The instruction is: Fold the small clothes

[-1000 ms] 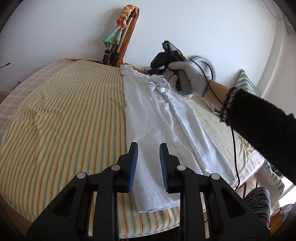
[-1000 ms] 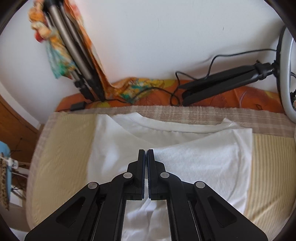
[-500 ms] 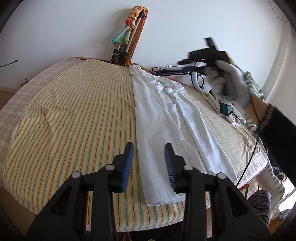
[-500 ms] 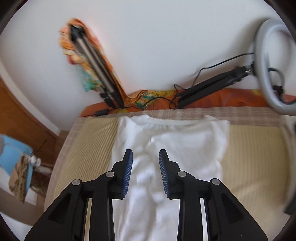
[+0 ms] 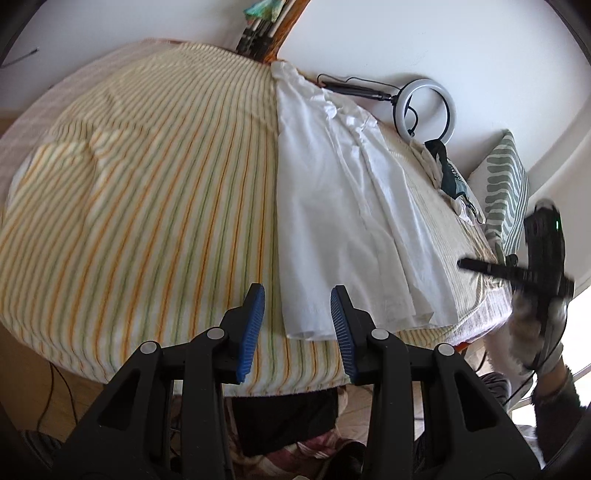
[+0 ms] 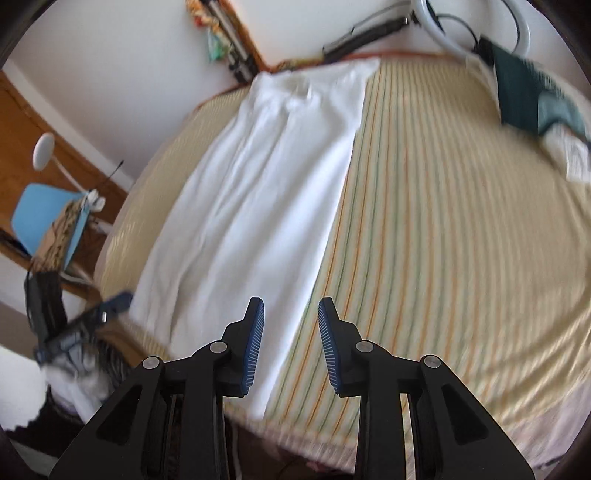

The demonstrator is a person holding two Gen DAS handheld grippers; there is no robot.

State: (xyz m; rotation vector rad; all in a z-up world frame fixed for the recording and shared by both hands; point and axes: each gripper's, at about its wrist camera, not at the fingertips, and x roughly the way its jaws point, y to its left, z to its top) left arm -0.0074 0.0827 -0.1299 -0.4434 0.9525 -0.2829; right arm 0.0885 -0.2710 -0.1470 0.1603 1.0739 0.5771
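Your left gripper (image 5: 297, 321) hangs over the near edge of the bed, its two blue-padded fingers (image 5: 253, 325) standing apart at a moderate gap with nothing between them; the jaws have just been opening. Directly beyond the fingertips lies the one white garment (image 5: 332, 206), folded into a long strip on the striped bedcover (image 5: 147, 184), its hem just ahead of the right finger and its collar end far off toward the wall. Your right gripper (image 6: 291, 328), seen from its own camera, also stands moderately parted and empty, its jaws having just been opening too; the same white strip runs from just ahead of its left finger away to the upper left, while bare striped cover spreads ahead of its right finger. In the left view your gloved right hand (image 5: 546, 325) holds that gripper off to the right of the fingers, blurred, past the bed's edge. Farther beyond the garment, one dark green piece of clothing (image 6: 532, 99) lies crumpled near the bed's far corner, beside one patterned cushion (image 5: 506, 184). At the wall beyond, one ring light (image 5: 424, 107) on its folded stand rests, and a bundle of tripod legs (image 5: 255, 33) leans upright.
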